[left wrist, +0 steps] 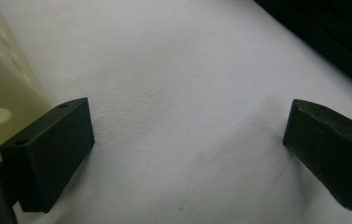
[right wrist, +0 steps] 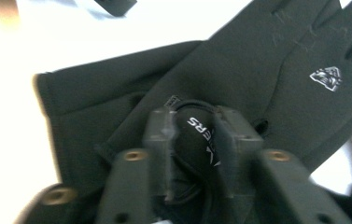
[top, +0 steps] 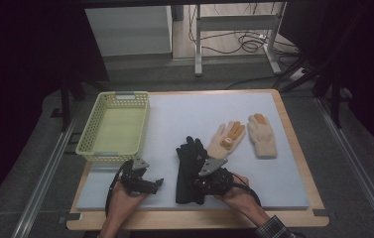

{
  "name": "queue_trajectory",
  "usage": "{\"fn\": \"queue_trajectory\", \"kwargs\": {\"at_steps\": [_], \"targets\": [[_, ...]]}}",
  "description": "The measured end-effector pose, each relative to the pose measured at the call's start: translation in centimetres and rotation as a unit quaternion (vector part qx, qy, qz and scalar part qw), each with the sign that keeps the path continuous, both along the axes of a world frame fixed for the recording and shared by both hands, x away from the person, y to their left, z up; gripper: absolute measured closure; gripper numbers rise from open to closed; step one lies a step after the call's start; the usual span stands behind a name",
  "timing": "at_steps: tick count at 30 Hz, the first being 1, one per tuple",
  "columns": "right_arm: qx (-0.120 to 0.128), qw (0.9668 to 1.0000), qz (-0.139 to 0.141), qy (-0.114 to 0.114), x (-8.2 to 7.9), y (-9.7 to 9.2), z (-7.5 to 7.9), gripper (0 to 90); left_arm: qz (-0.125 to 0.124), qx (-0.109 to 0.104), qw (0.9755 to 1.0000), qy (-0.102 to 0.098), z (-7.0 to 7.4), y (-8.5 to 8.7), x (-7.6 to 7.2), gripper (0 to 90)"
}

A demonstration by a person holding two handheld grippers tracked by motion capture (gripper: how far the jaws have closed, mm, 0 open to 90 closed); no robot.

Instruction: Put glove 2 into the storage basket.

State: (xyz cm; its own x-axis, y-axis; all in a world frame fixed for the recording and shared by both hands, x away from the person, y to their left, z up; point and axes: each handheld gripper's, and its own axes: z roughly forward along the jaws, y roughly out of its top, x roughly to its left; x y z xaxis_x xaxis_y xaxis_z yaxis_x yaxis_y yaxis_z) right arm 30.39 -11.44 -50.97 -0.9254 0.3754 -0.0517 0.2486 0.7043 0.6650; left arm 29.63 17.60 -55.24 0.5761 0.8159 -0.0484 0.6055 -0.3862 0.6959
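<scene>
Two forearms enter from the bottom of the high view, each hand wrapped around a two-jaw gripper low over the table. The left gripper [top: 147,184] points toward the right, its jaws standing wide apart with nothing between them. The right gripper [right wrist: 193,140] has its jaws pinched tightly on a fold of a black glove [right wrist: 239,74].

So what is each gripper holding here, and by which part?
The right gripper is shut on the black glove, pinching a fold of fabric at its cuff end. The left gripper is open over the mat, holding nothing.
</scene>
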Motion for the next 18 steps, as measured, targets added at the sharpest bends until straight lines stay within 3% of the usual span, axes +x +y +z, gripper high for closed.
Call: {"fn": "queue_trajectory", "kwargs": {"at_steps": [1, 2, 4, 9, 10, 11, 13, 14, 15, 16, 17, 18], "targets": [[0.007, 1.0000, -0.007, -0.002, -0.2, 0.0, 0.4, 89.1, 0.000, 0.000, 1.0000, 0.000, 0.0, 0.0, 0.0, 2.2], [-0.006, 0.9998, -0.021, -0.003, -0.3, 0.1, 1.0, 89.1, 0.000, -0.001, 1.0000, 0.000, 0.0, 0.0, 0.0, 2.2], [-0.006, 0.9996, -0.026, -0.007, -0.3, 0.1, 1.2, 89.2, 0.000, -0.001, 1.0000, -0.001, 0.0, 0.0, 0.0, 2.2], [0.036, 0.9988, -0.030, 0.011, -0.4, 0.7, 3.5, 89.1, -0.001, 0.000, 1.0000, 0.000, 0.0, 0.0, 0.0, 2.1], [0.034, 0.9989, -0.030, 0.008, -0.5, 1.0, 3.7, 89.0, 0.000, 0.000, 1.0000, 0.000, 0.0, 0.0, 0.0, 2.1], [0.024, 0.9987, -0.042, -0.016, -0.3, 1.4, 3.9, 88.4, -0.001, 0.000, 1.0000, 0.001, 0.0, 0.0, 0.0, 2.2], [0.028, 0.9982, -0.050, -0.018, 0.1, 1.3, 3.9, 83.9, 0.000, -0.001, 1.0000, 0.001, 0.0, 0.0, 0.0, 2.2], [0.035, 0.9955, -0.086, -0.019, 1.7, 0.3, 3.3, 75.5, 0.001, -0.001, 1.0000, -0.001, 0.0, 0.0, 0.0, 2.2], [0.035, 0.9955, -0.086, -0.019, 1.7, 0.3, 3.3, 75.5, 0.001, -0.001, 1.0000, -0.001, 0.0, 0.0, 0.0, 2.2], [0.039, 0.9923, -0.118, -0.006, 3.1, -1.1, 2.4, 67.5, 0.002, -0.003, 1.0000, -0.001, 0.0, 0.0, 0.0, 2.1], [0.039, 0.9923, -0.118, -0.006, 3.1, -1.1, 2.4, 67.5, 0.002, -0.003, 1.0000, -0.001, 0.0, 0.0, 0.0, 2.2], [0.050, 0.9887, -0.141, 0.014, 3.7, -2.4, 1.6, 63.2, 0.000, 0.000, 1.0000, 0.000, 0.0, 0.0, 0.0, 2.2]]}}
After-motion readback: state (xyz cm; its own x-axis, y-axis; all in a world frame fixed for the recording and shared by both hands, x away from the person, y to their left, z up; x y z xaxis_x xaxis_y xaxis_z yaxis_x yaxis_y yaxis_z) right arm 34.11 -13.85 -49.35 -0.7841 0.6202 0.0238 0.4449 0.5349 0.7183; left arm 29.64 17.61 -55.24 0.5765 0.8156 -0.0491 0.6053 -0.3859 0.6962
